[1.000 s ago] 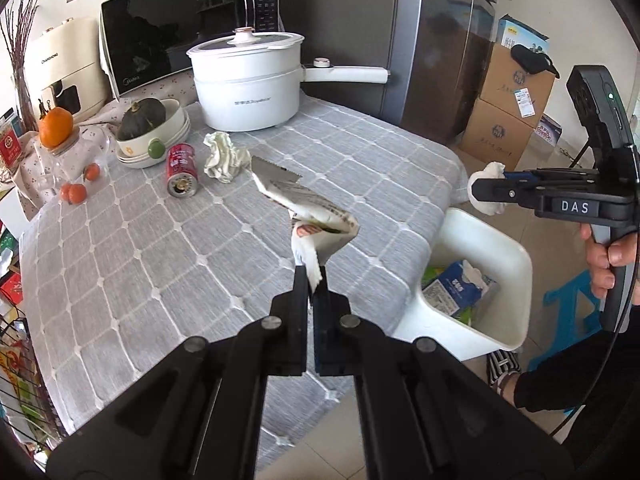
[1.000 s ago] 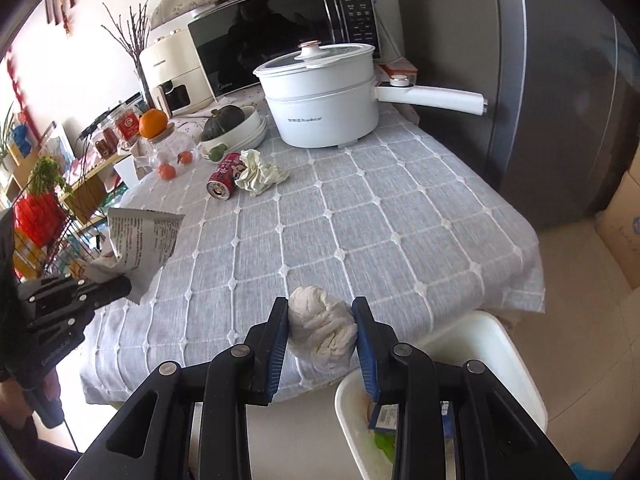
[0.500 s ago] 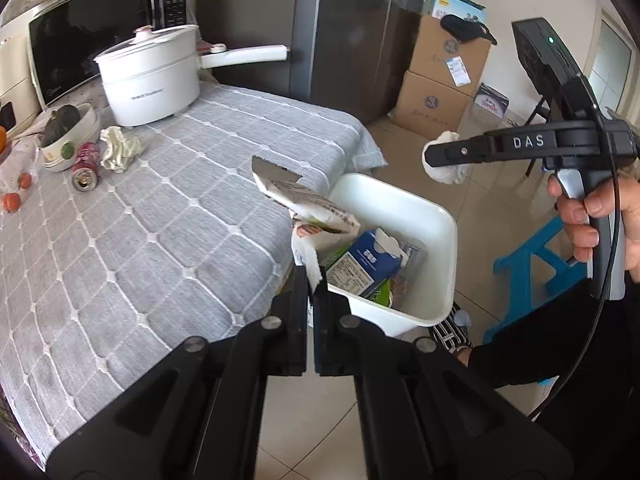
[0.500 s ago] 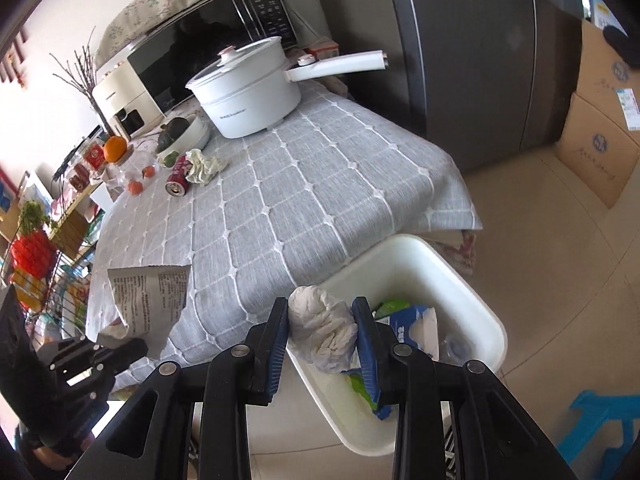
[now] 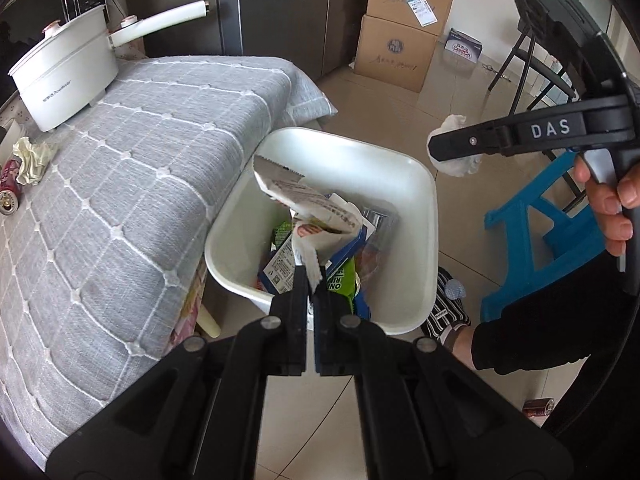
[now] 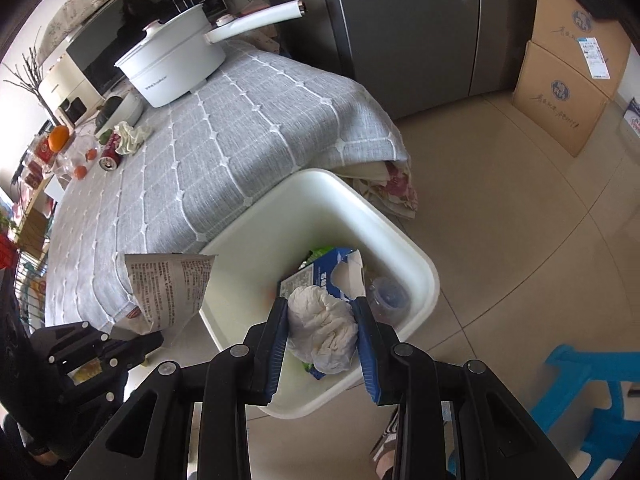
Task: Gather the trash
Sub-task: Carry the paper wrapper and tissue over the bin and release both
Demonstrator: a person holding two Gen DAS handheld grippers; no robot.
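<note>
My left gripper [image 5: 310, 280] is shut on an empty printed snack wrapper [image 5: 308, 206], which hangs over the white trash bin [image 5: 424, 184] on the floor beside the table. My right gripper [image 6: 322, 316] is shut on a crumpled white tissue [image 6: 324, 328], above the bin's [image 6: 248, 236] near corner. In the left wrist view the right gripper [image 5: 434, 146] and its tissue [image 5: 460, 164] hover right of the bin. In the right wrist view the left gripper [image 6: 158, 338] and the wrapper [image 6: 168, 288] sit at the bin's left. A blue carton [image 6: 336, 276] and green packaging lie inside.
On the grey checked tablecloth [image 5: 120, 184] lie a crumpled paper [image 5: 32, 156] and a red can [image 5: 10, 188], behind them a white pot [image 5: 64, 76]. A blue stool [image 5: 540, 236], cardboard boxes [image 5: 400, 48], a fridge and another can [image 5: 538, 406] on the floor surround the bin.
Both grippers swung from above the table's edge, out and down over the trash bin, each still holding its piece of trash. The table has slid to the left in both views.
</note>
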